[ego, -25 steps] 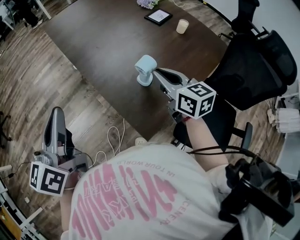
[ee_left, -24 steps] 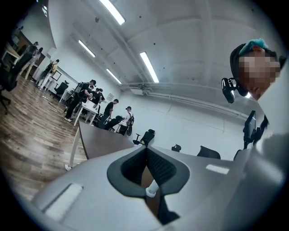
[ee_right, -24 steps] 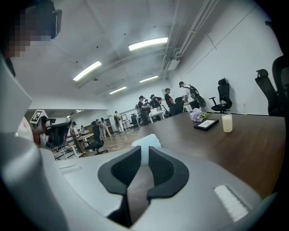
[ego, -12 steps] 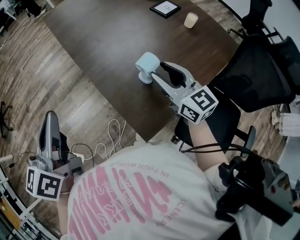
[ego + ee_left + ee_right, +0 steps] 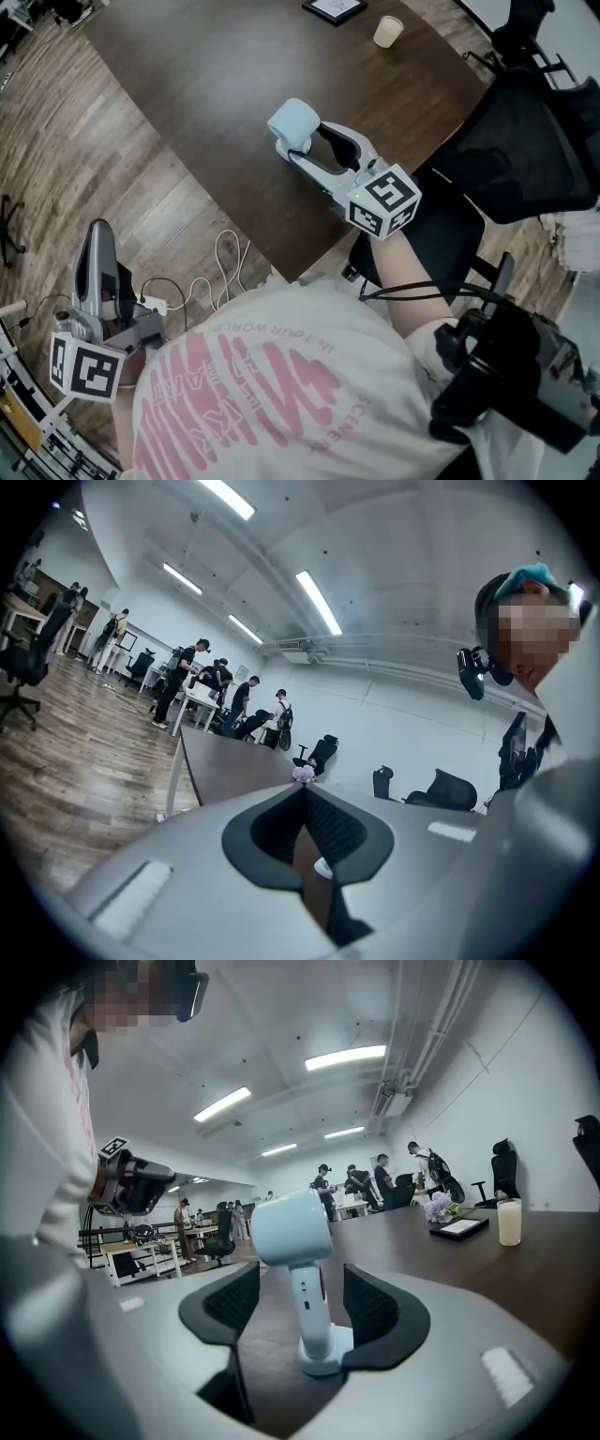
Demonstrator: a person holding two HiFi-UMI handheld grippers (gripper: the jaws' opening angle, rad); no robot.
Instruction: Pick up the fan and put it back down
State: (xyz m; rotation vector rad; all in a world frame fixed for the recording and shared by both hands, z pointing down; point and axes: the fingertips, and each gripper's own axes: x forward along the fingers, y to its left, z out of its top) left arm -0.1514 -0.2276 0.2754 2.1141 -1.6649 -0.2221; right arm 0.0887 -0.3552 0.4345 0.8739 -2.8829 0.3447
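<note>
Fan (image 5: 291, 125): upright on its base on the table (image 5: 206, 75), near the table's 6 o'clock edge in the head view.

Right gripper (image 5: 300, 138): jaws opening, one on each side of the fan's stem. Neither pad presses the stem.

Left gripper (image 5: 97, 234): jaws pressed together, nothing between them. It is held off the table above the floor (image 5: 56, 141), at 7 o'clock from the fan.

Cup (image 5: 388, 31): on the table, at 1 o'clock from the fan, well apart.

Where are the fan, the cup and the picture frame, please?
fan (image 5: 291, 1227): right gripper view, its round head.
cup (image 5: 387, 34): head view, its side.
picture frame (image 5: 459, 1228): right gripper view, its face.
</note>
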